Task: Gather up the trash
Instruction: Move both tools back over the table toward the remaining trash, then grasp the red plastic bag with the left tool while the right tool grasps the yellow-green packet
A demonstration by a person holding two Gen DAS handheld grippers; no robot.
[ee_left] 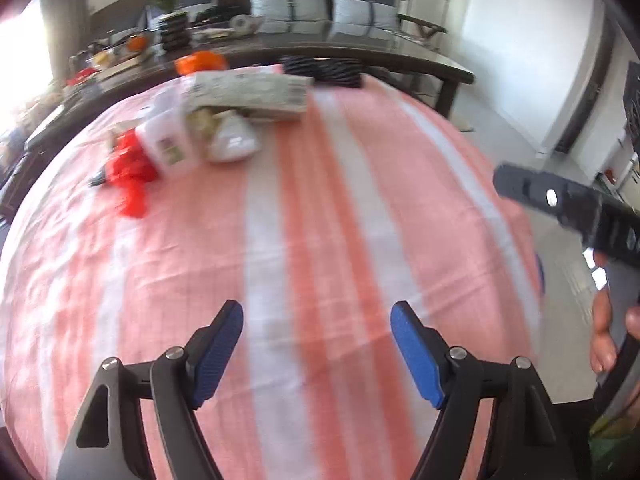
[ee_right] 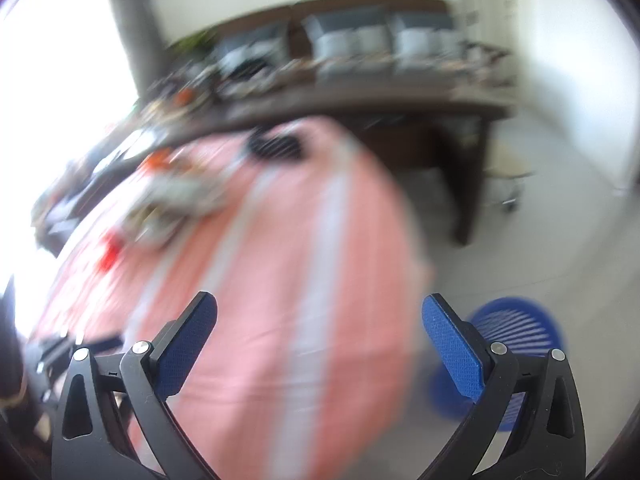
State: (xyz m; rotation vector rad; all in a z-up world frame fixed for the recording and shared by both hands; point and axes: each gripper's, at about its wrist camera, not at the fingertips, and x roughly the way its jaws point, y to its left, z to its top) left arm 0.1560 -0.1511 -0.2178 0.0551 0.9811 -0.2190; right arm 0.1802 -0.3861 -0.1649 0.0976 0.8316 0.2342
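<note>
Both grippers, left (ee_left: 316,344) and right (ee_right: 320,348), released and empty over cloth (ee_left: 320,208); reach step, next needs closing on trash pile (ee_left: 192,132).

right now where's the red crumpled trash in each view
Left wrist: the red crumpled trash lies at upper left on the striped cloth, left of a white bottle.
Right wrist: a blurred red patch at middle left, on the same cloth.
Shared landmark: the black striped thing at the cloth's far edge, also seen upper centre in the right wrist view.
</note>
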